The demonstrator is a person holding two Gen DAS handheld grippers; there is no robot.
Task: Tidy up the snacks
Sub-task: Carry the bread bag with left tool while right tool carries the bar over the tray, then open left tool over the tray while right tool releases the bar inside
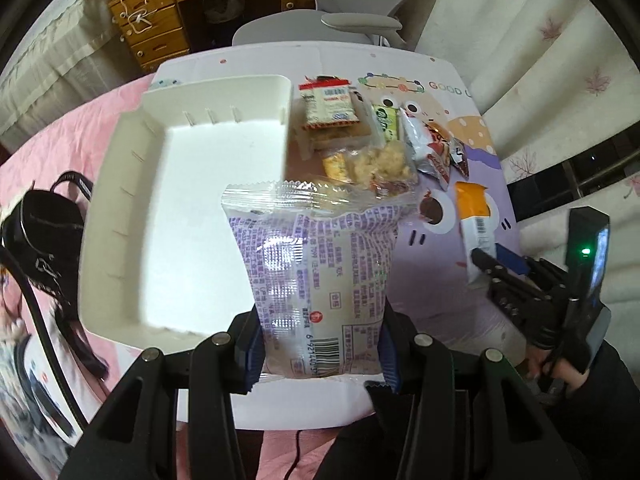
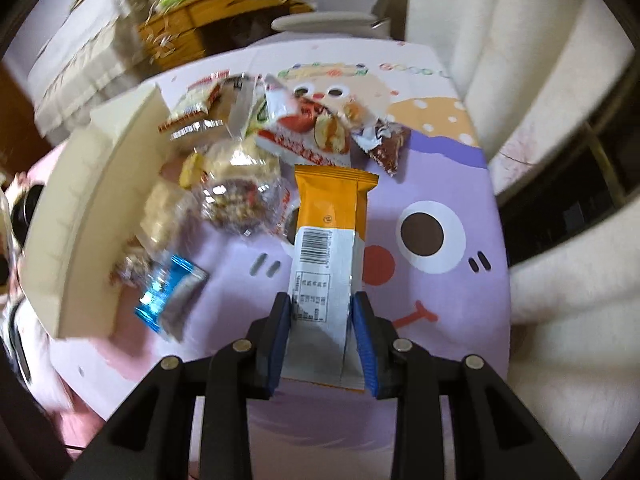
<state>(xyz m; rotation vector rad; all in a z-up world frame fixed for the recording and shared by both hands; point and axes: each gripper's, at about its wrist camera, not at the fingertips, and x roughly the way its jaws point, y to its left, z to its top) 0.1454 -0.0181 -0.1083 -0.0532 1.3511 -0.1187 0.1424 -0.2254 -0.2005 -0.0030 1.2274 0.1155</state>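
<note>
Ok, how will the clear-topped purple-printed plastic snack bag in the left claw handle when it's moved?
The purple-printed plastic snack bag probably flops: its crinkled top stands unsupported beyond the left claw. It looks puffy, so likely light. The glossy film may slip.

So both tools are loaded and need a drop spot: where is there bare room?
The white tray floor is bare throughout. The mat is free to the right of the orange packet. It is crowded in the snack pile beside the tray's right wall.

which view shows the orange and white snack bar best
The right wrist view: the orange and white snack bar fills the centre between the right gripper pads, barcode legible. The left wrist view shows it only small and blurred at the right edge, held by that gripper.
</note>
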